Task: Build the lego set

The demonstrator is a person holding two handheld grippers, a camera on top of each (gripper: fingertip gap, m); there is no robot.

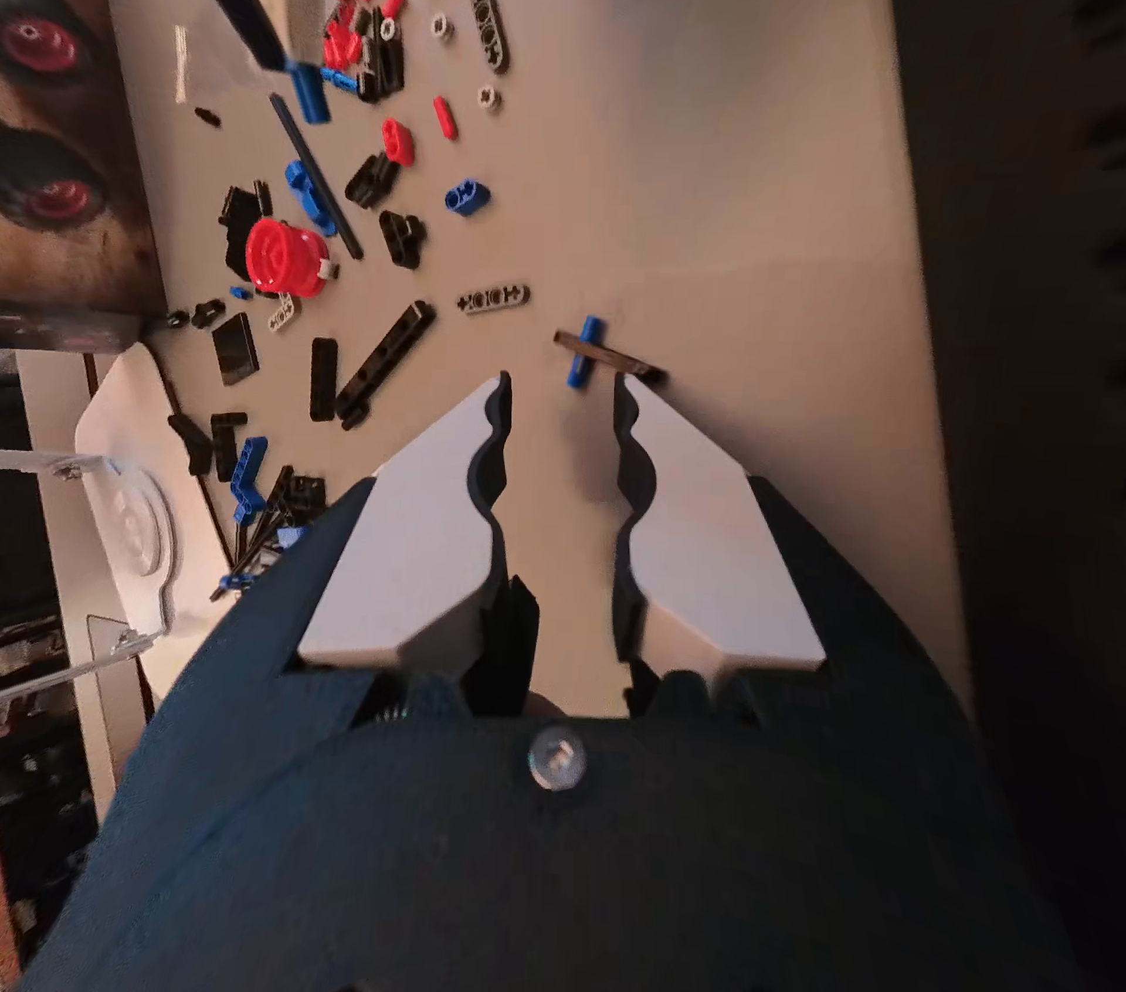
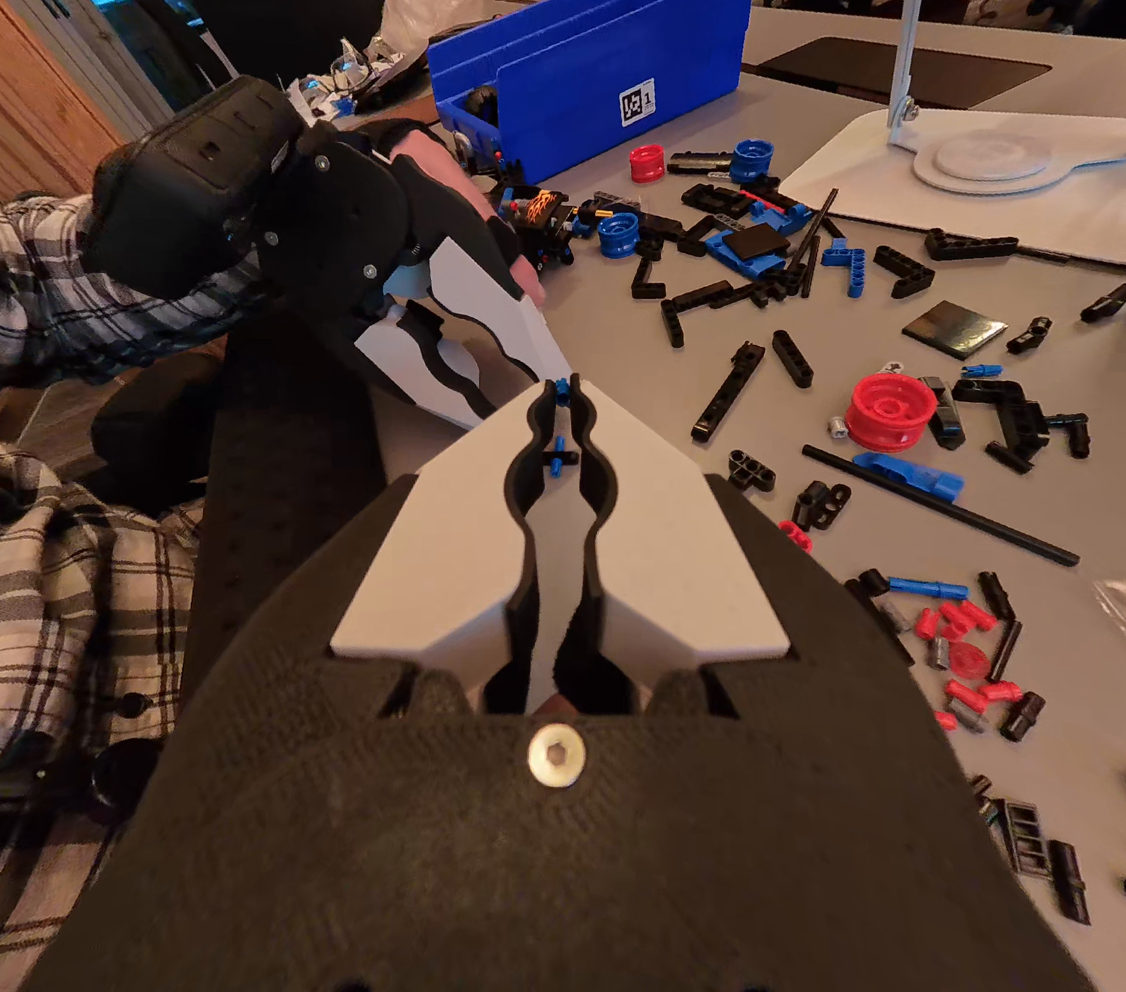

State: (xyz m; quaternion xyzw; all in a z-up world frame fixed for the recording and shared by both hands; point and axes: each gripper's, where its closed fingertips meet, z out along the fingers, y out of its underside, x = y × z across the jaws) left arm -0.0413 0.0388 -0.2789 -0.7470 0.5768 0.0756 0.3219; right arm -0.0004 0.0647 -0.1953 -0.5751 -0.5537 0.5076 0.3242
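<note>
My right gripper [image 2: 562,384] is shut on a small blue pin [image 2: 562,391] at its tips, held above the grey table [image 2: 640,353]. Through its finger gap I see a thin black beam with a blue pin through it [image 2: 557,456] lying on the table. In the left wrist view this beam-and-pin piece [image 1: 588,350] lies just ahead of my left gripper [image 1: 560,381], which is open and empty. The left gripper also shows in the right wrist view [image 2: 521,393], just left of my right gripper's tips. The right gripper shows far off at upper left in the left wrist view, holding its blue pin [image 1: 311,92].
Loose black, blue and red parts cover the table, with a red wheel [image 2: 889,411] and a long black axle [image 2: 938,506]. A blue bin [image 2: 609,67], a partly built car [image 2: 539,226] and a white lamp base [image 2: 975,159] stand behind. The table edge [image 1: 914,293] is close. One gripper's finger ends stand about 10 cm off the other's.
</note>
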